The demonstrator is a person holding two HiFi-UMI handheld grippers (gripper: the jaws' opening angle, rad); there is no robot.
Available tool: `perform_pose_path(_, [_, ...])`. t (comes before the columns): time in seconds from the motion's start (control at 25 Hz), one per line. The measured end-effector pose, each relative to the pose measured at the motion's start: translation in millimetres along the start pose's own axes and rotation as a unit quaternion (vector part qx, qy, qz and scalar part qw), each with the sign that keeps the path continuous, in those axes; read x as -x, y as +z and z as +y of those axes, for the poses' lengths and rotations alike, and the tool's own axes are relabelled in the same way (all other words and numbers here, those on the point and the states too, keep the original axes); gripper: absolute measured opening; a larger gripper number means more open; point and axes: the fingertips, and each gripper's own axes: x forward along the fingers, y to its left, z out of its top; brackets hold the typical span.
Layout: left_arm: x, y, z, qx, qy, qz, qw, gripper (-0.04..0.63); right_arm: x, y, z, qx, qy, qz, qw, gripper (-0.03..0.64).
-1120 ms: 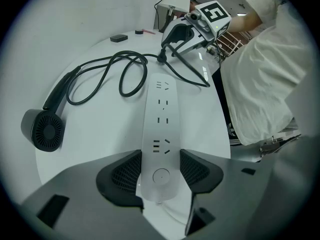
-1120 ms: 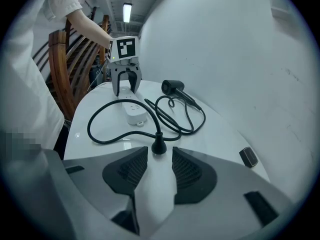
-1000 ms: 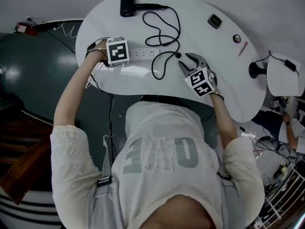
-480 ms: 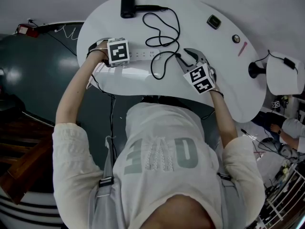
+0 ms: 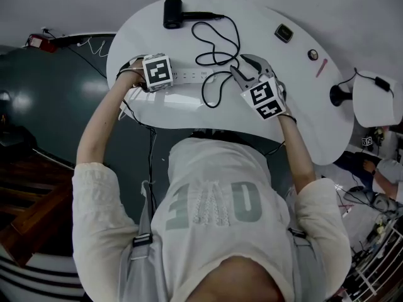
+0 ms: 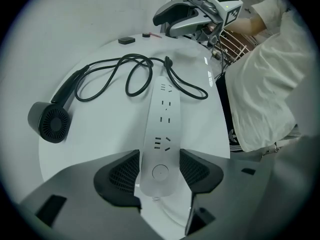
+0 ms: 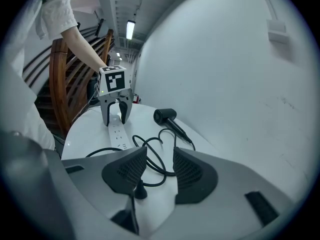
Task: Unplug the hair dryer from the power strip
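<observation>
A black hair dryer [image 5: 172, 11] lies at the far side of the white table [image 5: 296, 118], and its cord [image 5: 217, 46] loops toward the white power strip [image 5: 195, 75]. The plug [image 6: 167, 60] rests on the table beside the strip, out of every socket. My left gripper [image 6: 159, 171] is shut on the strip's switch end, one pad pressing each side. My right gripper [image 5: 242, 66] hangs above the cord, open, with nothing between its pads. In the right gripper view the plug [image 7: 140, 191] shows below the left pad of my right gripper [image 7: 160, 171].
A small dark device [image 5: 284, 32], a round item [image 5: 312, 54] and a pink pen [image 5: 322, 65] lie at the table's far right. A black stand [image 5: 340, 94] sits at the right edge. A wooden railing [image 7: 60, 84] stands beyond the table.
My right gripper has risen and drifted toward the far side, away from the plug on the table. The left gripper and the strip have stayed put.
</observation>
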Motion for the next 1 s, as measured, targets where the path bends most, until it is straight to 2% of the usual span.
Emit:
perform_pose_path(0.2, [16.3, 0.4, 4.2, 0.017, 0.012, -0.017, 0.9996, 0.249, -3.1, 12.0, -3.2, 0.019, -0.004, -0.005, 1.0, 0.155])
perform_pose_path(0.4, [52.6, 18.7, 20.3, 0.034, 0.046, -0.076, 0.9955, 0.241, -3.1, 35.8, -16.1, 0.006, -0.005, -0.028, 1.0, 0.155])
perform_pose_path(0.52, [88.8, 40.7, 36.1, 0.054, 0.089, -0.137, 0.9851, 0.199, 2.2, 61.7, -32.1, -0.018, -0.023, -0.05, 0.998, 0.153])
perform_pose_path(0.6, [118.6, 58.4, 45.6, 0.071, 0.129, -0.195, 0.9698, 0.145, 7.9, 80.9, -42.0, -0.034, -0.036, -0.065, 0.997, 0.155])
perform_pose_path(0.68, [148.7, 74.1, 51.8, 0.09, 0.178, -0.252, 0.9469, 0.076, 18.3, 103.7, -51.2, -0.062, -0.048, -0.097, 0.992, 0.153])
perform_pose_path(0.72, [164.7, 81.6, 53.9, 0.101, 0.205, -0.28, 0.9322, 0.052, 24.8, 115.6, -55.0, -0.079, -0.052, -0.117, 0.989, 0.153])
perform_pose_path(0.8, [198.2, 97.8, 55.6, 0.125, 0.253, -0.344, 0.8954, 0.025, 38.2, 137.7, -61.1, -0.111, -0.06, -0.159, 0.979, 0.153])
perform_pose_path(0.92, [245.9, 119.6, 47.4, 0.168, 0.308, -0.442, 0.8258, 0.014, 60.0, 166.8, -63.8, -0.145, -0.076, -0.215, 0.963, 0.146])
perform_pose_path(1.0, [274.2, 125.2, 35.4, 0.202, 0.354, -0.49, 0.7706, 0.014, 75.8, 181.2, -63.3, -0.149, -0.099, -0.244, 0.953, 0.109])
